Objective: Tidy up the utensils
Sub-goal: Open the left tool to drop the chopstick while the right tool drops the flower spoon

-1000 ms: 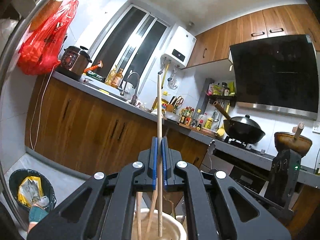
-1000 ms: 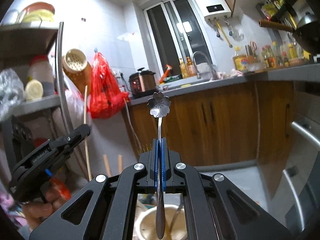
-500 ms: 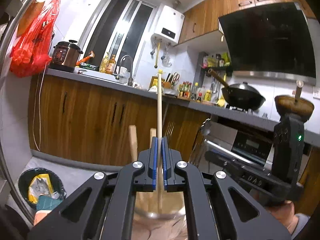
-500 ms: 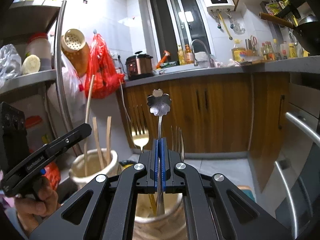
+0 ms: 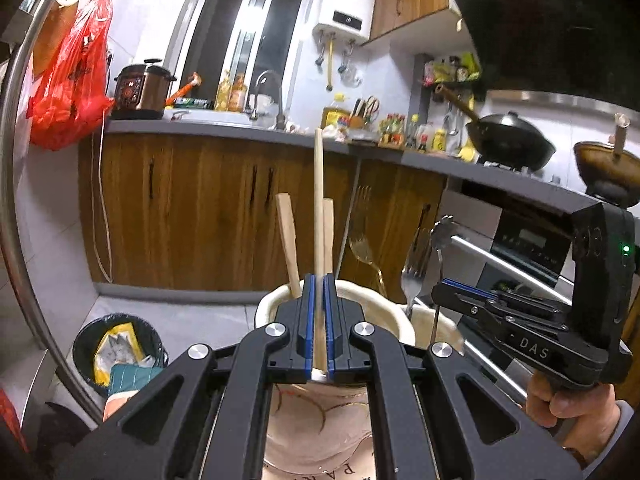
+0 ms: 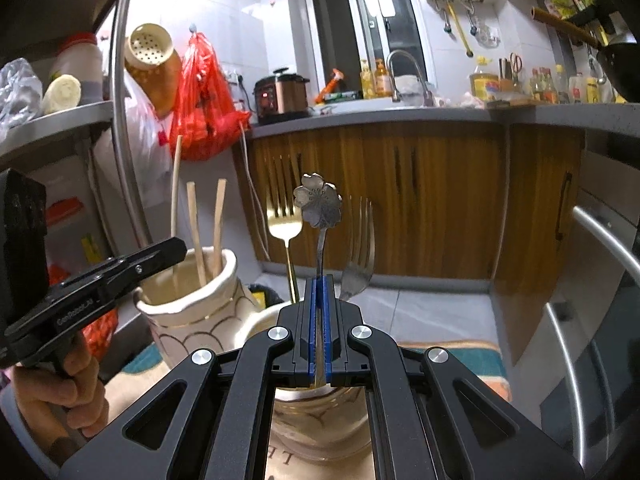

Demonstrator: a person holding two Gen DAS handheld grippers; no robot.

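My left gripper (image 5: 318,288) is shut on a long wooden chopstick (image 5: 318,200) that stands upright in a cream ceramic holder (image 5: 384,308), next to two shorter chopsticks (image 5: 289,236). My right gripper (image 6: 319,284) is shut on a silver spoon with a flower-shaped end (image 6: 318,205), upright over a second cream holder (image 6: 260,320) that has a gold fork (image 6: 285,224) and a silver fork (image 6: 360,248) in it. The left gripper also shows in the right wrist view (image 6: 176,248), over the chopstick holder (image 6: 192,316). The right gripper also shows in the left wrist view (image 5: 440,292).
Wooden kitchen cabinets (image 5: 200,208) and a grey counter (image 6: 400,114) run behind. A steel shelf post (image 6: 120,120) and a red bag (image 6: 204,100) stand at the left. A bin (image 5: 116,352) sits on the floor. An oven handle (image 6: 608,240) is at the right.
Both grippers have come down with their utensils. The chopstick and the flower spoon now sit lower in their holders, and the holders' rims show closer in both views.
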